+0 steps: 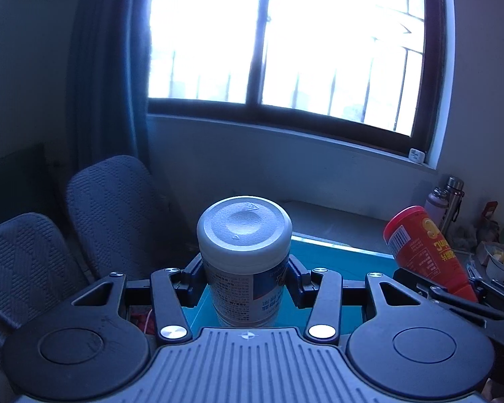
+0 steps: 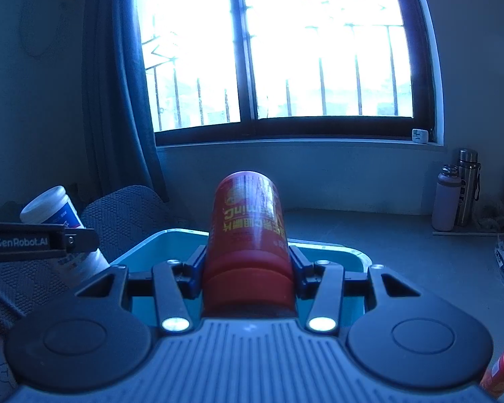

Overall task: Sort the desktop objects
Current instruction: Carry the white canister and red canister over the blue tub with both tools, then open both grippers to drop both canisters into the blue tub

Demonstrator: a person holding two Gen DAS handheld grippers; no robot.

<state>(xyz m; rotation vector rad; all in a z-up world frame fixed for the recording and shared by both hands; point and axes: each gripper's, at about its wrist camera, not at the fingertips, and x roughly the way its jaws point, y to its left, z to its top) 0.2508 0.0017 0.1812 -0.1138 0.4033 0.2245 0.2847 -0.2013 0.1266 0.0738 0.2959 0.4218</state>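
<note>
My left gripper (image 1: 245, 280) is shut on a white bottle (image 1: 245, 252) with a white cap and blue-and-white label, held upright above a teal bin (image 1: 346, 255). My right gripper (image 2: 247, 270) is shut on a red bottle (image 2: 248, 231) with yellow lettering, held upside down over the teal bin (image 2: 332, 255). The red bottle (image 1: 426, 252) shows tilted at the right of the left wrist view. The white bottle (image 2: 55, 213) and the left gripper show at the left of the right wrist view.
Two grey chairs (image 1: 111, 208) stand left of the table. Two flasks (image 2: 457, 194) stand at the far right by the wall under the window. Food packs and clutter (image 1: 500, 258) lie at the right. Another red item (image 2: 502, 369) is at the bottom right.
</note>
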